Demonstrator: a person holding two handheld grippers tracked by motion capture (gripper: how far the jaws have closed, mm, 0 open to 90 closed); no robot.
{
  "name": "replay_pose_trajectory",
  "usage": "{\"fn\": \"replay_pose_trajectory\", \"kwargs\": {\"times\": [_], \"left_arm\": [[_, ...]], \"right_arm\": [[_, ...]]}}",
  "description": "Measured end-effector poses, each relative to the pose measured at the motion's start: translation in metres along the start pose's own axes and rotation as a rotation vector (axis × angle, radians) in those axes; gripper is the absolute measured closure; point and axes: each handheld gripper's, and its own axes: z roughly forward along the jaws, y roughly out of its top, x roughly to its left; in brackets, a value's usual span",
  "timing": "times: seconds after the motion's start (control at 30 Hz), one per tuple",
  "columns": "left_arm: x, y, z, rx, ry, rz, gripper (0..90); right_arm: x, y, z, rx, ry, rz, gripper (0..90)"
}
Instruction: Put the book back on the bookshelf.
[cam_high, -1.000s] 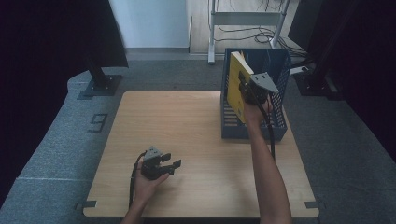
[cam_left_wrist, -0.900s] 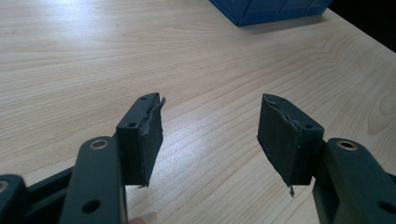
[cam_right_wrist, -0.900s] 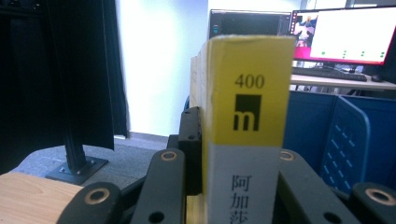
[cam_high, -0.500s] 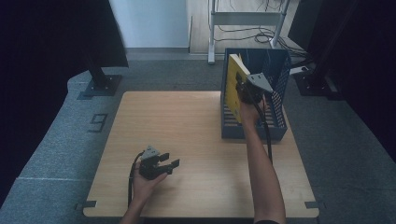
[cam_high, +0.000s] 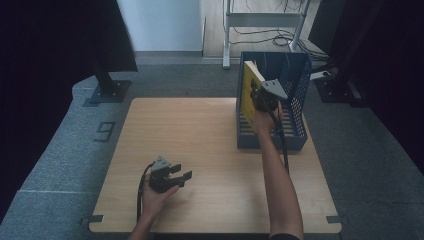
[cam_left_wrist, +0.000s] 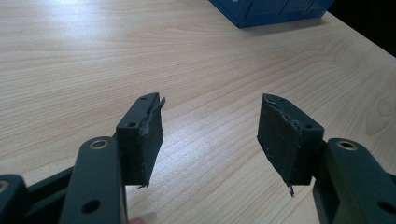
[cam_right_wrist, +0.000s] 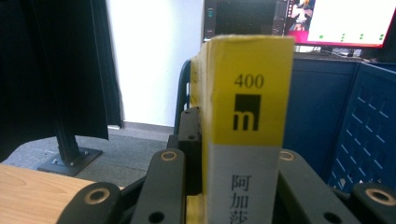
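Right claw (cam_high: 261, 95) clamped on thick yellow paperback book (cam_high: 248, 94), upright over blue perforated plastic crate (cam_high: 295, 82) at far right of table (cam_high: 200, 135); risk: book's lower edge snagging crate's left wall, twisting free; left claw (cam_high: 176, 177) released, idle.

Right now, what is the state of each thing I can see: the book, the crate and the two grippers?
Book: held upright, spine toward the right gripper's camera, over the crate.
Crate: stands open-topped at the table's right side; what is inside cannot be told.
Right gripper: shut on the book, raised over the crate.
Left gripper: open, nothing between its fingers, low over the bare table.
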Motion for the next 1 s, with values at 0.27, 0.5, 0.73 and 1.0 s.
{"fn": "replay_pose_trajectory", "kwargs": {"times": [0.27,0.5,0.73,1.0], "left_arm": [[0.001,-0.001,0.000,0.002,0.004,0.001,40.0],[0.002,-0.002,0.000,0.002,0.003,-0.005,40.1],[0.004,-0.003,-0.001,-0.003,0.004,-0.008,40.1],[0.009,-0.004,-0.004,-0.007,0.011,-0.015,40.5]], "right_arm": [[-0.003,-0.004,0.007,-0.006,-0.013,0.019,74.7],[-0.002,-0.015,0.016,0.012,-0.020,0.032,74.6],[0.003,-0.027,0.025,0.026,-0.024,0.028,74.6],[0.006,-0.043,0.029,0.031,-0.038,0.042,74.5]]}}
